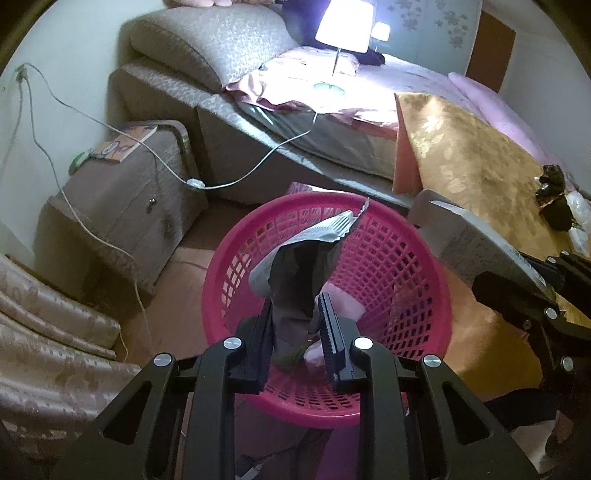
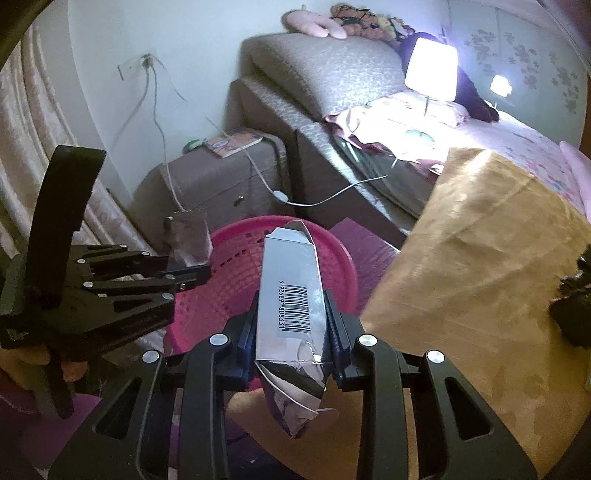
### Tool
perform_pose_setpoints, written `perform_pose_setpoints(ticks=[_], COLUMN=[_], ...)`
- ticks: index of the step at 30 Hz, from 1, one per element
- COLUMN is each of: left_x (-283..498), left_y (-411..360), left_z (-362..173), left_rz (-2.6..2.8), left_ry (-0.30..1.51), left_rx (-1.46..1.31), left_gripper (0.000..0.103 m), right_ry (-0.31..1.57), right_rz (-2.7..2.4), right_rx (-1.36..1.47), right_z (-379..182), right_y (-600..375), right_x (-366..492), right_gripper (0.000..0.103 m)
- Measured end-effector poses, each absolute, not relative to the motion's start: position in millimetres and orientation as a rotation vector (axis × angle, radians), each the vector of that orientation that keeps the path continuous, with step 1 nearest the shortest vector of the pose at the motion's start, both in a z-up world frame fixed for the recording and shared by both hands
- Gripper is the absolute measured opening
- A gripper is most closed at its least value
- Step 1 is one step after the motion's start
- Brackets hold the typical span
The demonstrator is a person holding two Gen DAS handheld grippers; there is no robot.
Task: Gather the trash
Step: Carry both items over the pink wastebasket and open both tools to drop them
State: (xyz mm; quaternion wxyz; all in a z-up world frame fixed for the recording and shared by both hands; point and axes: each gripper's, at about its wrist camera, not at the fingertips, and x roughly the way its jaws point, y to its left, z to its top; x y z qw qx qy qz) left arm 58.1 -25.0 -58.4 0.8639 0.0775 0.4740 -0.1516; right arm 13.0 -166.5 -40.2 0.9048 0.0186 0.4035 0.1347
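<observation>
Left gripper (image 1: 295, 310) pinches a crumpled silver wrapper (image 1: 295, 258), held right over the open pink basket (image 1: 399, 258) on the floor. Right gripper (image 2: 291, 314) clamps a flattened silver carton w/ barcode (image 2: 291, 280), its far end above the basket's near rim; in the left wrist view it sits just right of the basket. Basket stands near the bed (image 1: 369, 110), w/ a gold pillow (image 1: 461, 155) to the right & a nightstand (image 1: 122, 192) to the left. A lit lamp (image 1: 345, 26) glows on the bed, far side.
</observation>
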Motion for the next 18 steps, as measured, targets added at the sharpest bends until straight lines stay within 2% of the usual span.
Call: perform_pose_setpoints(ticks=[18], left_x=[63.3], left_y=[-20.8], left_z=[-76.2], left_rz=[-0.295], left_ry=[1.054], left_rx=[0.173], left_gripper=[0.022], right_ry=[0.932], right_rz=[0.322], right_rx=[0.063], right_z=[-62.5], right_y=[-147.9], right_x=[40.8], right_gripper=[0.03])
